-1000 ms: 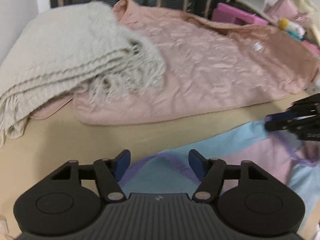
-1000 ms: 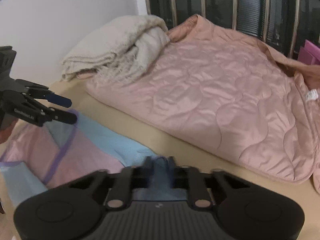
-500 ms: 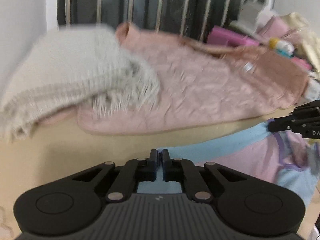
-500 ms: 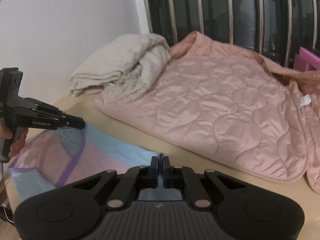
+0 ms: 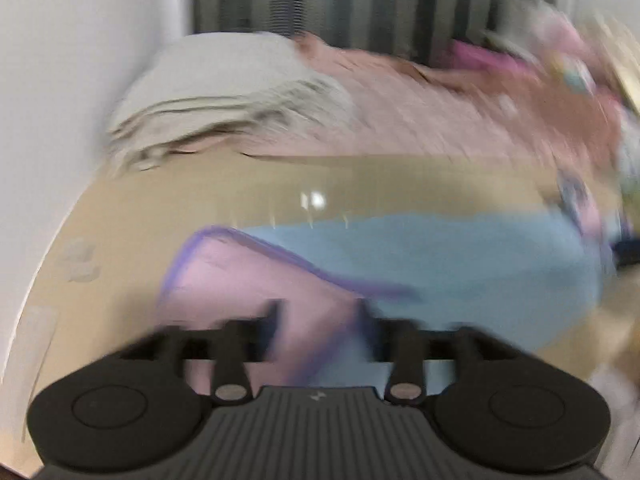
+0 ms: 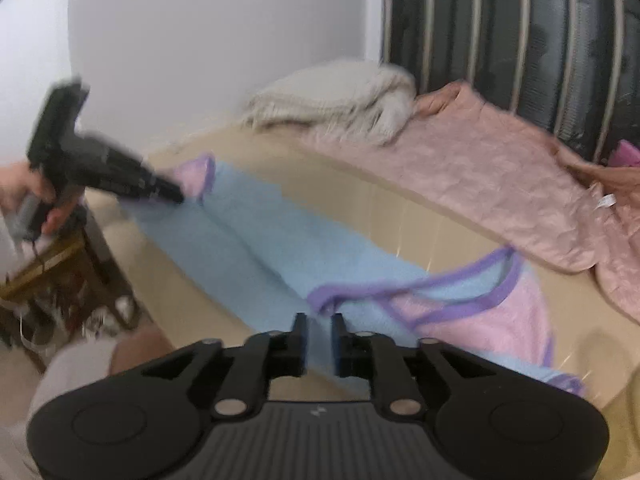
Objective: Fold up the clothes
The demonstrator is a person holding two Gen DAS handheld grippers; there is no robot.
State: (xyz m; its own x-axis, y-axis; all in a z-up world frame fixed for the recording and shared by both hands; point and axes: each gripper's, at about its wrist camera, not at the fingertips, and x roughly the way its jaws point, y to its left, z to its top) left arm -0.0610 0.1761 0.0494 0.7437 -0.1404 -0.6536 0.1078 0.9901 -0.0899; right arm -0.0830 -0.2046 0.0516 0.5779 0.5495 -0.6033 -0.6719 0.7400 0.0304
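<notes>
A light-blue and pink garment (image 5: 440,256) with purple trim lies stretched in a long band on the beige surface (image 5: 160,208). My left gripper (image 5: 322,312) is over its pink end; the jaws are opening and stand wide, cloth below them and not pinched. The view is blurred. In the right wrist view the garment (image 6: 280,248) runs from my right gripper (image 6: 319,336) to the left gripper (image 6: 176,196), held by a hand (image 6: 28,188). The right jaws are opening, a narrow gap showing blue cloth between the pads, which do not press on it.
A pink quilted jacket (image 6: 500,168) and a folded cream knitted blanket (image 6: 340,96) lie at the back against a dark striped panel (image 6: 520,40). A white wall is on the left. A wooden stool (image 6: 60,264) and the person's leg (image 6: 100,360) are beside the near edge.
Both grippers drew back from the blanket and jacket, pulling the garment out long and flat. Their jaws, shut on the cloth half a second ago, have parted.
</notes>
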